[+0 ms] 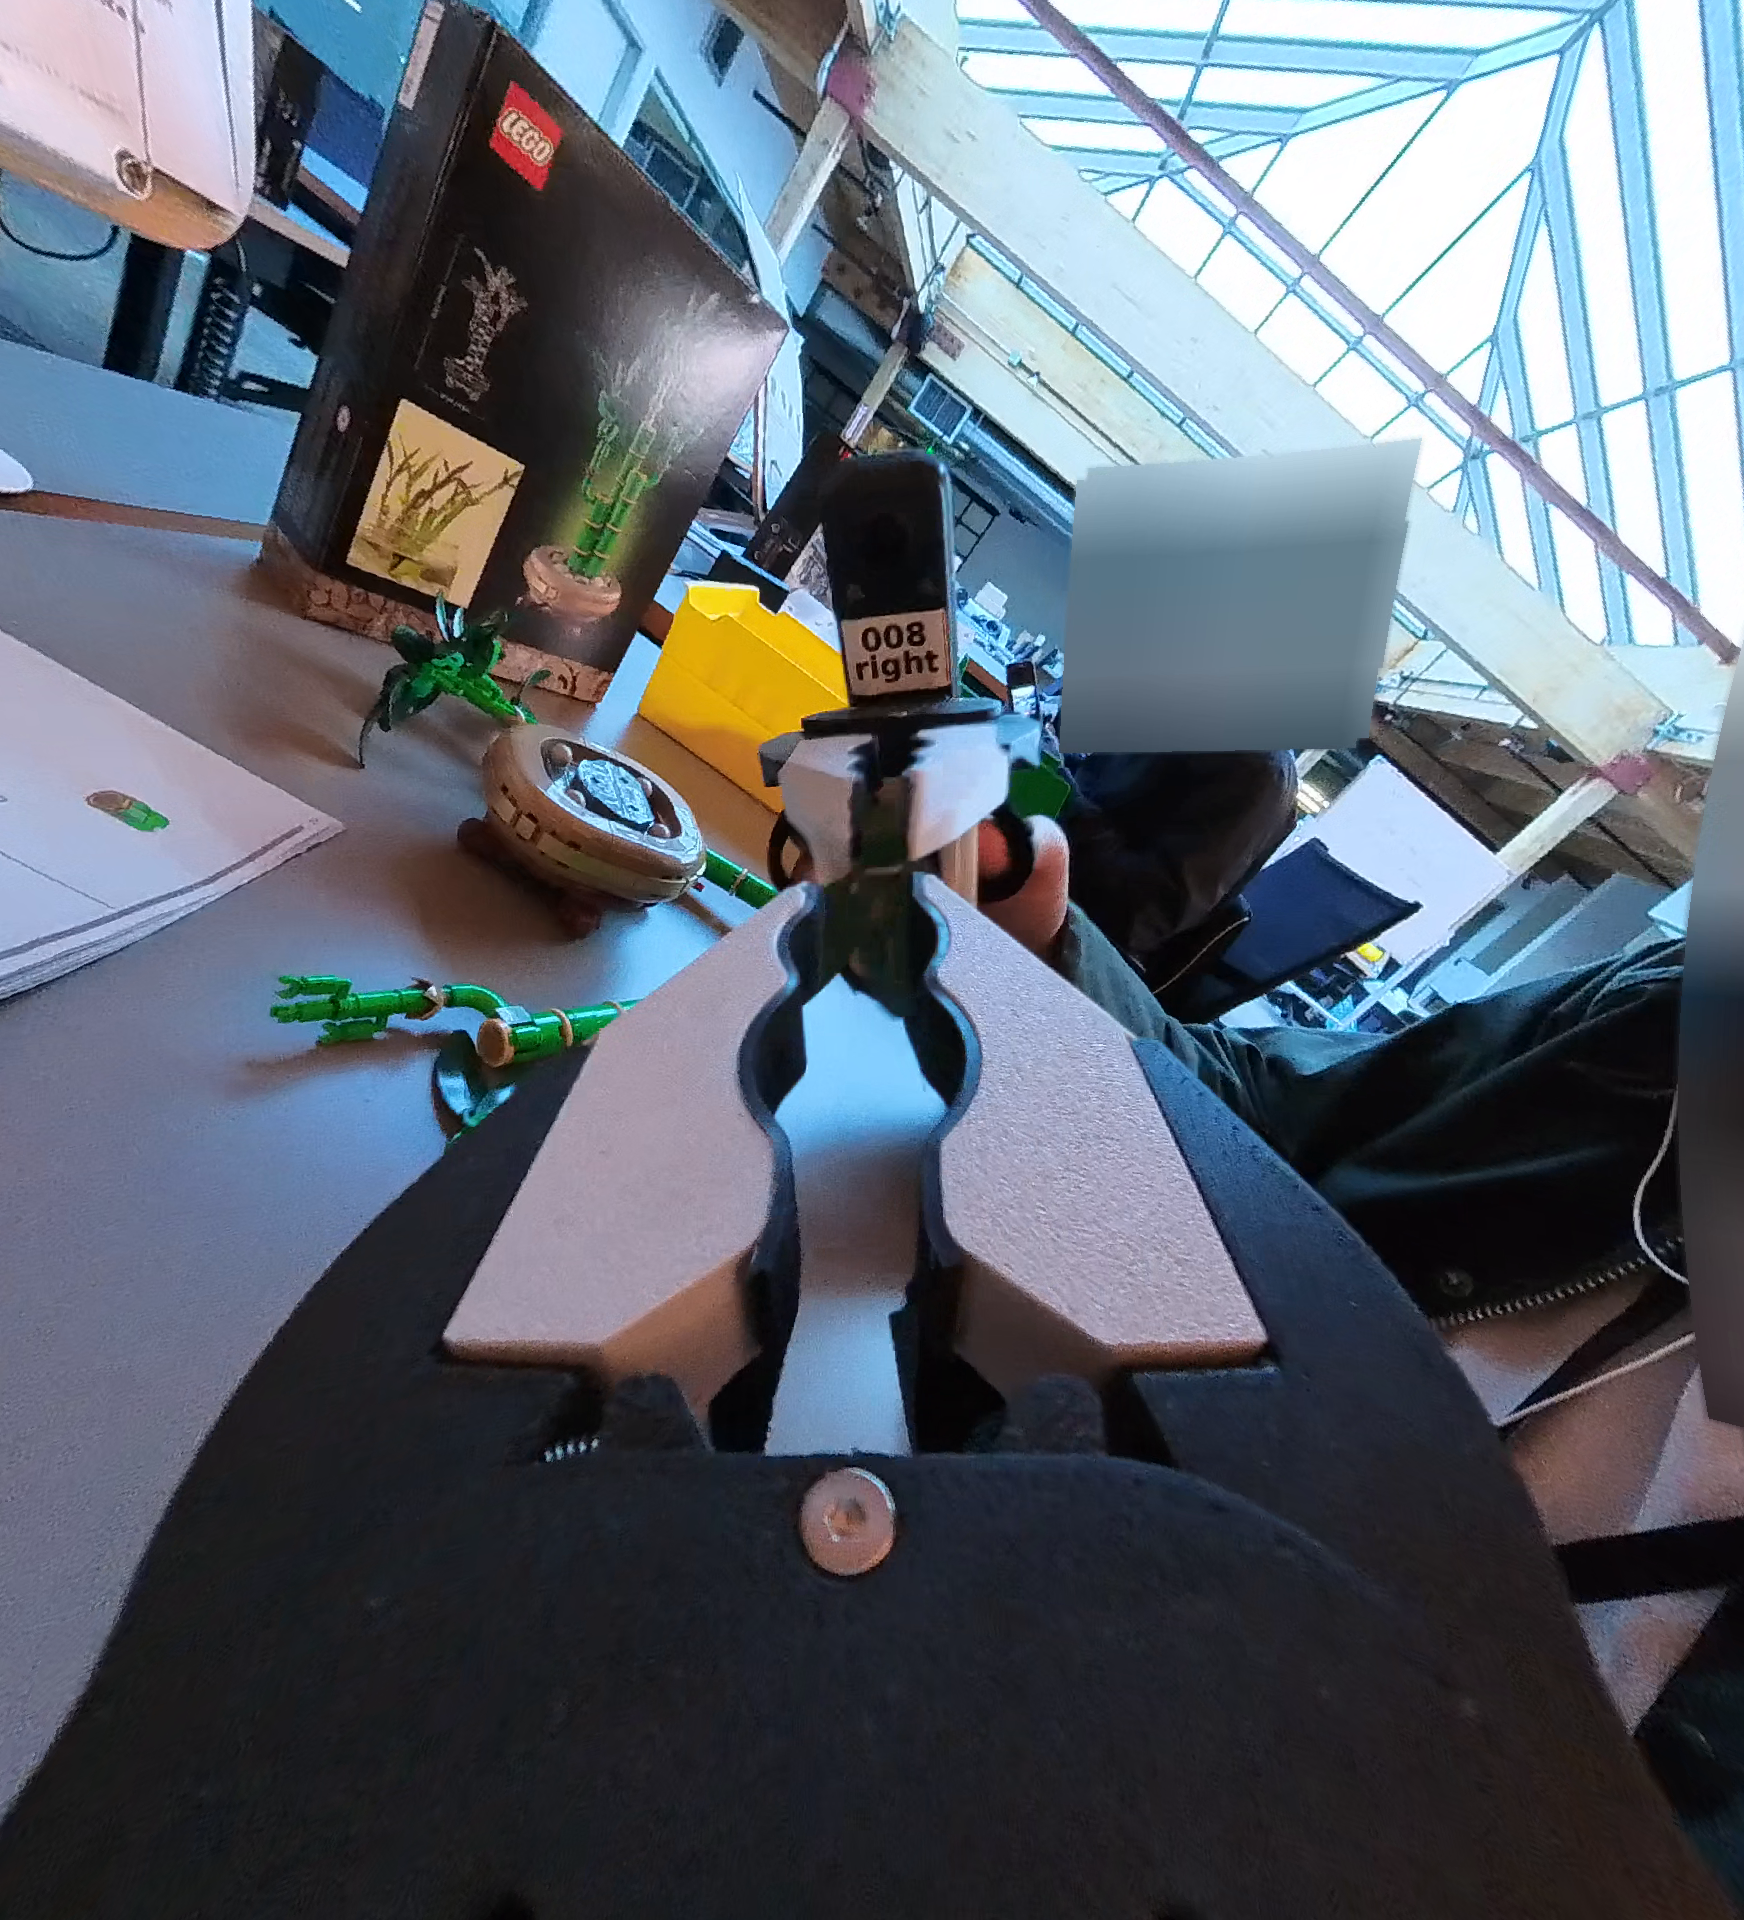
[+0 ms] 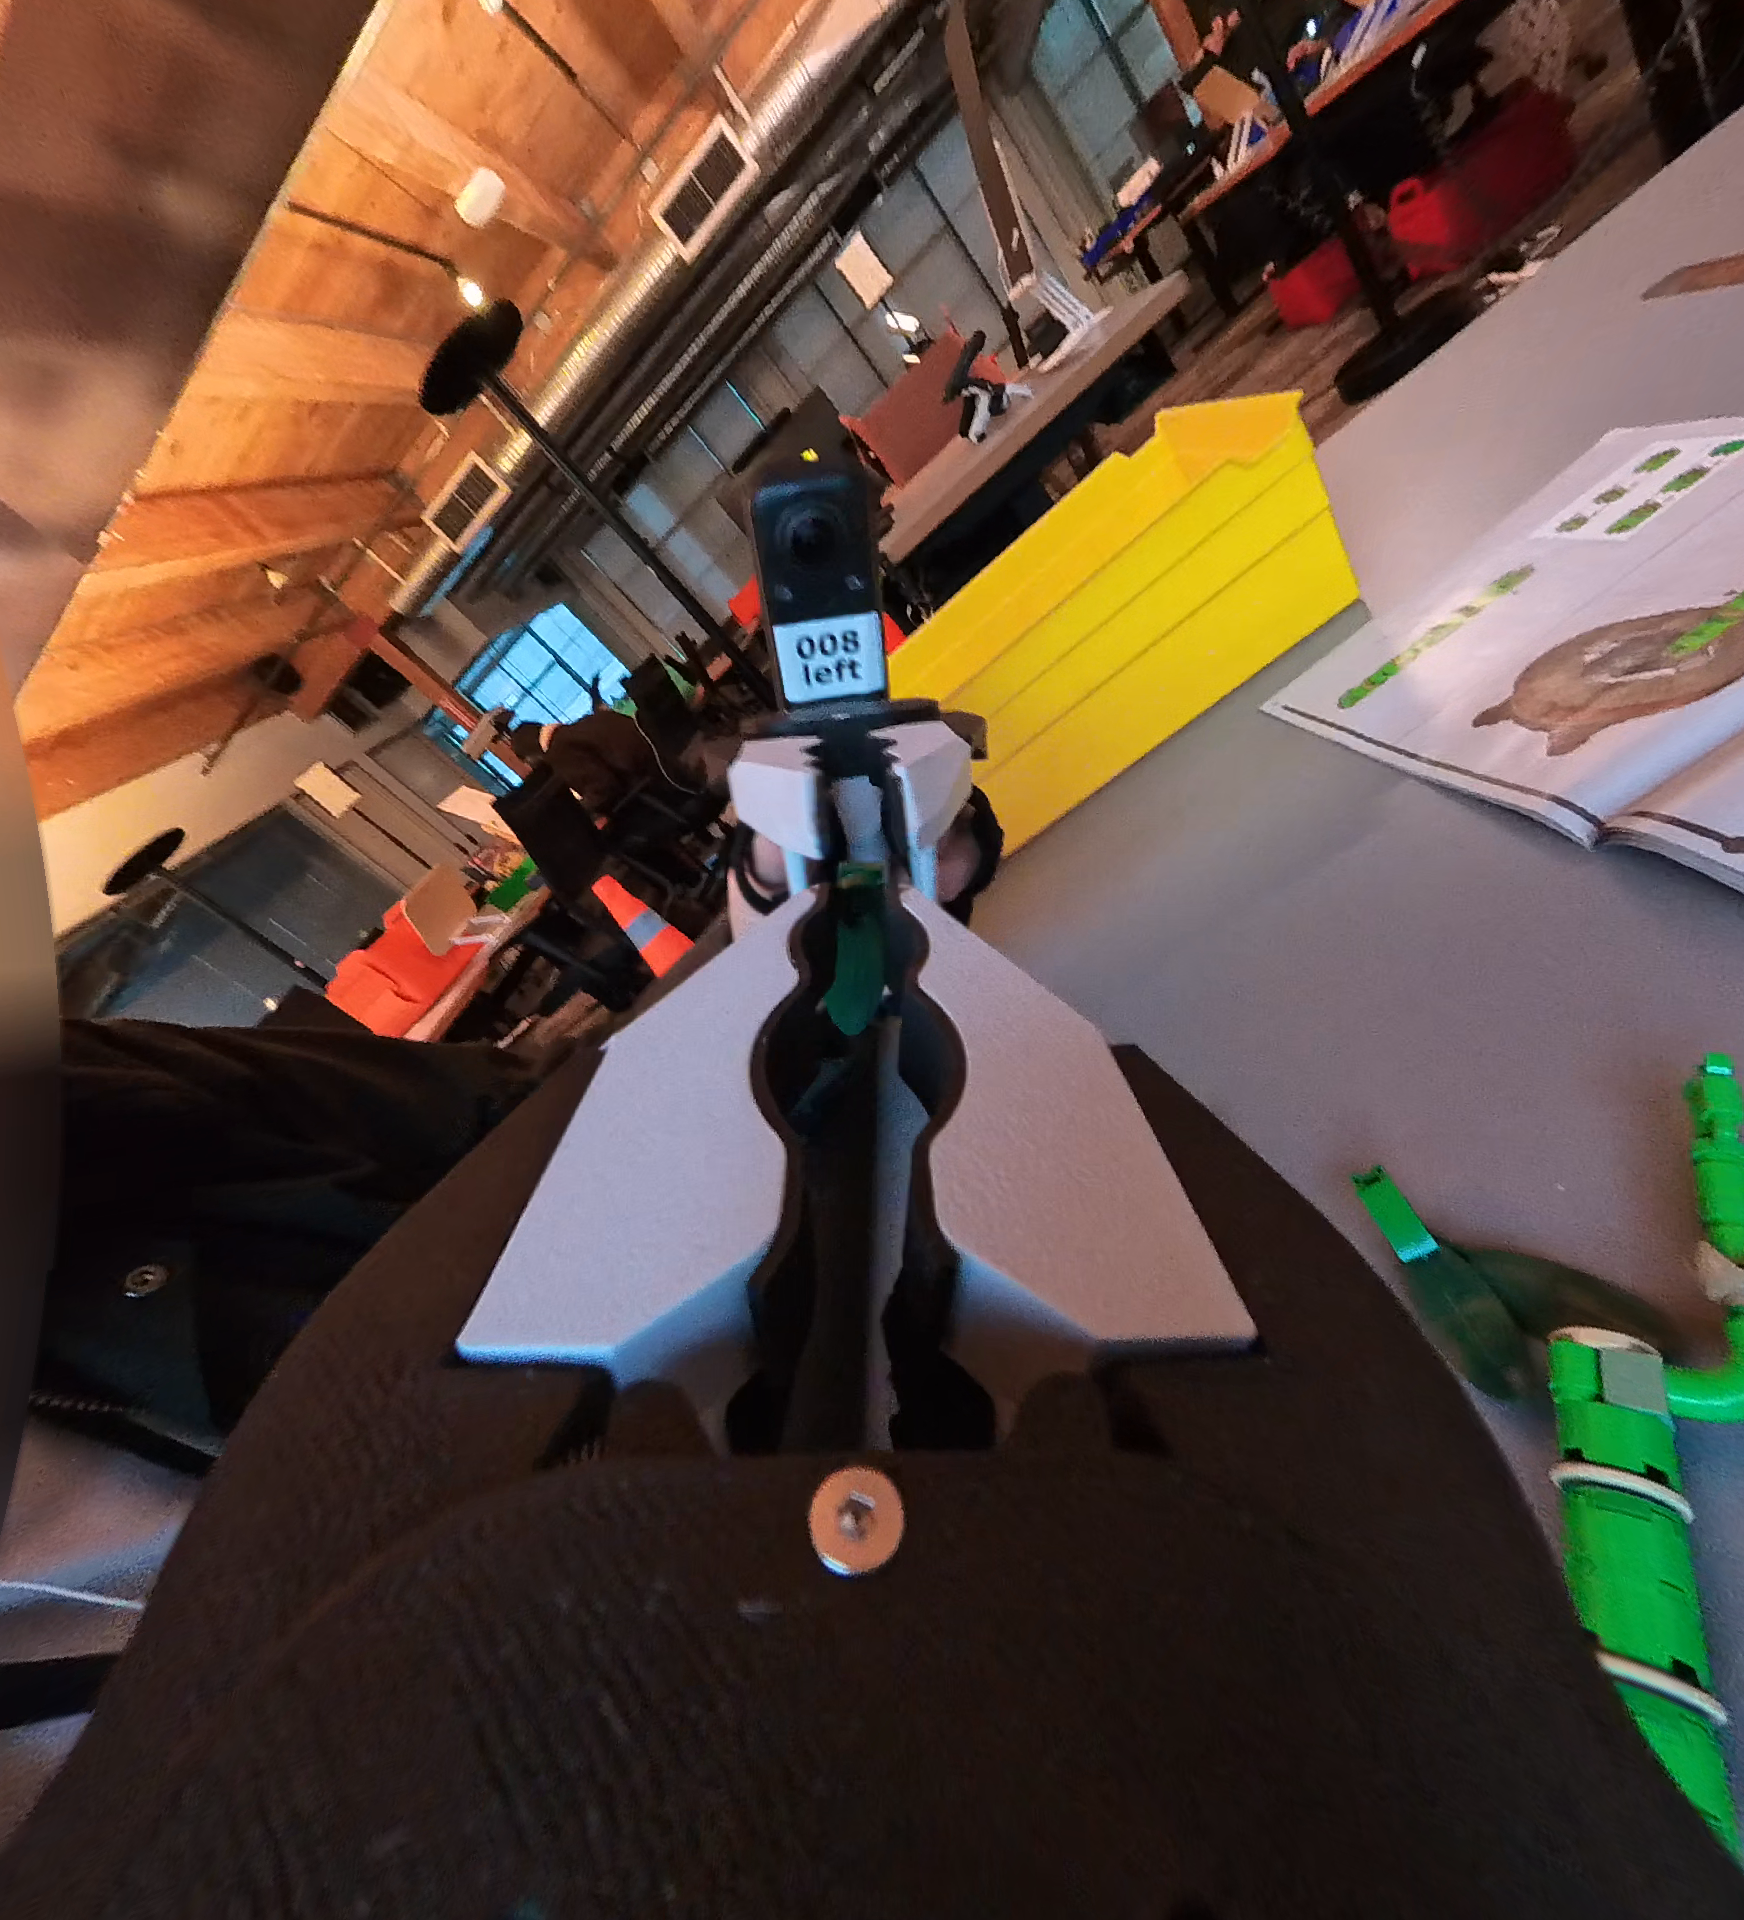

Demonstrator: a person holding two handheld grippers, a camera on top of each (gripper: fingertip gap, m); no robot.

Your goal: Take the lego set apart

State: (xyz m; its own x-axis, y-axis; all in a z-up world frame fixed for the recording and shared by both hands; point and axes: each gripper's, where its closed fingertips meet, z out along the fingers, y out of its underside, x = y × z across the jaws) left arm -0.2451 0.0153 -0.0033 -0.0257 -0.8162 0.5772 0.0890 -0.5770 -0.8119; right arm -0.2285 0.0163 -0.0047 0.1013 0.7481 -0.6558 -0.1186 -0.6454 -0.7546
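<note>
you have both grippers facing tip to tip above the tabletop (image 1: 172,1195), left gripper (image 1: 866,914) and right gripper (image 2: 855,914) each pinched narrow on one dark green leaf piece (image 2: 852,977), likely so opposite pulls can split it.

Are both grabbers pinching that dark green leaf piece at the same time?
Touching. In the left wrist view the left gripper and the right gripper both close on the green leaf piece between their tips; the right wrist view shows the same.
</note>
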